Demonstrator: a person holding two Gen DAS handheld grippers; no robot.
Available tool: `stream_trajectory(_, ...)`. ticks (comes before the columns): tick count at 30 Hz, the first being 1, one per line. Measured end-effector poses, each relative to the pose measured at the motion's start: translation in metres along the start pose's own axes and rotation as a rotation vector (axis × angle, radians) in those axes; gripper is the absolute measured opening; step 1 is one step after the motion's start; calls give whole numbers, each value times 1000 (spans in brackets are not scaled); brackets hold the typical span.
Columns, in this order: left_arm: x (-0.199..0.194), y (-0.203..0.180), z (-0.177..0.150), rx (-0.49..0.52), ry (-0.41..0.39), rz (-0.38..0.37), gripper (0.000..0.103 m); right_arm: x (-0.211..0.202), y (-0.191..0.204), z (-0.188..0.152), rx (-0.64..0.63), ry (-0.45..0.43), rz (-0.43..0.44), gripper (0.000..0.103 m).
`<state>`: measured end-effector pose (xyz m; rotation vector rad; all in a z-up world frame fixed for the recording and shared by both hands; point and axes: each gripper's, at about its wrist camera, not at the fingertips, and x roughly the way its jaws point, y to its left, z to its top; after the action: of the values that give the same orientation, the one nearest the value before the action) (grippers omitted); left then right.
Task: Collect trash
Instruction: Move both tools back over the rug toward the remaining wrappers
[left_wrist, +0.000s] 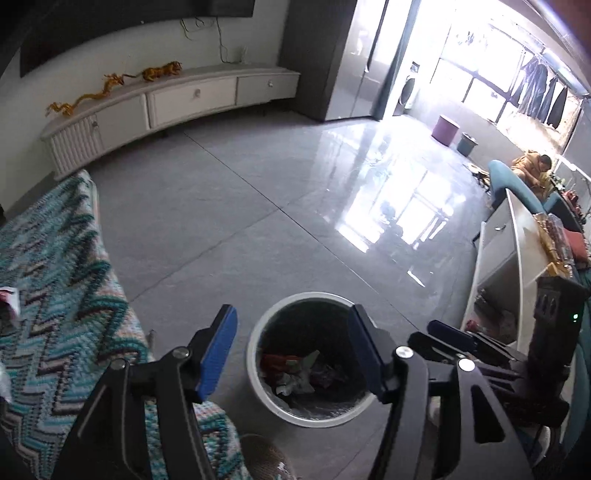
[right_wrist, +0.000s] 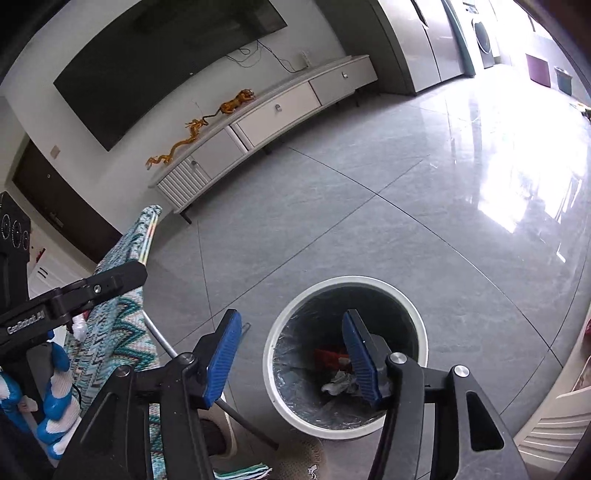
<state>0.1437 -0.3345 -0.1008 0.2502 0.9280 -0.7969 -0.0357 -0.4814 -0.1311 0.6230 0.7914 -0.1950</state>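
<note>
Left wrist view: left gripper (left_wrist: 291, 354) is spread wide, nothing between the blue pads (left_wrist: 218, 352). The bin (left_wrist: 280, 410) sits just ahead and below it, framed between the two fingers. White rim, dark liner, on the grey tile floor (left_wrist: 258, 192).

The bin already holds trash (left_wrist: 295, 373): red wrapper pieces and crumpled pale paper at the bottom. So some collecting looks done.

The right gripper (right_wrist: 291, 356) is also spread and carrying nothing, with the bin ahead and slightly right of its centre line. It shows in the left wrist view too, off to the right of the left gripper and close beside it.

To the left of both grippers: a teal zigzag blanket (left_wrist: 55, 266). At its far left edge there's a small red-and-white item (left_wrist: 9, 302), possibly a wrapper, too cut off to confirm. Could be the next pickup.

The floor ahead of the grippers shows no loose litter as far as I can see. The low white table (left_wrist: 517, 243) to the right has clutter on it; can't tell if any is trash.

Judgement: between pickups, both tools free, remaining trash most likely on the blanket side.
</note>
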Motion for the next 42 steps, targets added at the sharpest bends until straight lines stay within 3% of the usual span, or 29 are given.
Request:
stream_trajectory(8,-68,34,-21,-41,-149,296,60,-30,43,-3,-68,-54,63,55)
stream_trajectory(14,-124,61,-37,-81,-242,416,60,-43,79,-8,-128,-76,109,55)
stream_trajectory(31,-238,116,-88,-198,-412,480,60,-79,196,-20,-346,-121,155,55)
stream_trajectory(42,-276,196,-128,-332,-434,523,60,-85,279,-22,-498,-143,186,55)
